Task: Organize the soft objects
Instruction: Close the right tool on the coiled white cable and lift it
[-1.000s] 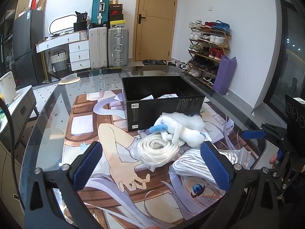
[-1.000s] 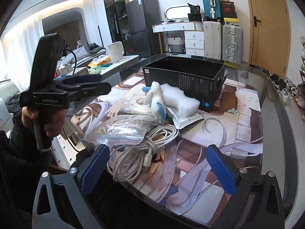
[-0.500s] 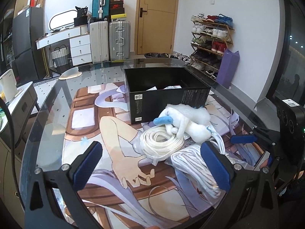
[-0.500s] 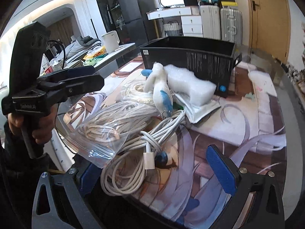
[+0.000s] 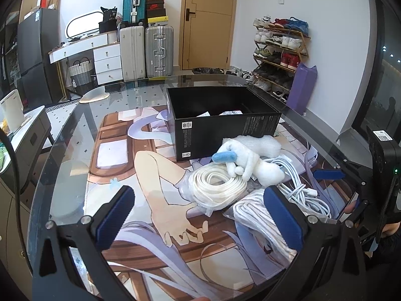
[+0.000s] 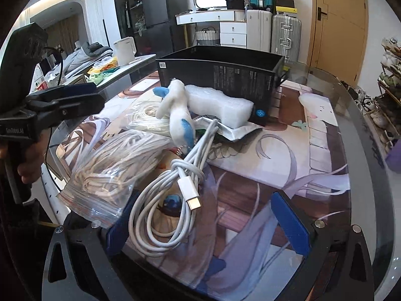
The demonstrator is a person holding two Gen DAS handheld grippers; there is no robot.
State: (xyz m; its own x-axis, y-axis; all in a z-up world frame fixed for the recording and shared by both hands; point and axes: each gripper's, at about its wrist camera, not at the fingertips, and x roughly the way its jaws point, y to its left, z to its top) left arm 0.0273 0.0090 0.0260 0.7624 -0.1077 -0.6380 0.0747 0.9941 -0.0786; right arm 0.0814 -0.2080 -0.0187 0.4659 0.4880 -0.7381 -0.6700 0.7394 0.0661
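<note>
A white and blue plush toy (image 5: pixel 246 160) (image 6: pixel 178 111) lies on a white foam block (image 5: pixel 260 144) (image 6: pixel 220 102) in front of an open black box (image 5: pixel 220 119) (image 6: pixel 220 72). A flat white coiled cord (image 5: pixel 216 184) lies left of it. A bagged white rope (image 5: pixel 258 215) (image 6: pixel 112 165) and a white USB cable (image 5: pixel 298 190) (image 6: pixel 175 188) lie nearer. My left gripper (image 5: pixel 198 218) is open and empty, just short of the pile. My right gripper (image 6: pixel 205 223) is open over the USB cable.
The pile sits on a printed mat (image 5: pixel 150 175) on a round glass table (image 5: pixel 70 135). Suitcases (image 5: pixel 145 50), a drawer unit, a door and a shoe rack (image 5: pixel 278 52) stand behind. A side counter with a kettle (image 6: pixel 125 50) stands beyond the table's edge.
Both grippers have moved in closer to the pile. The right gripper now stands over the USB cable. Nothing has been picked up.
</note>
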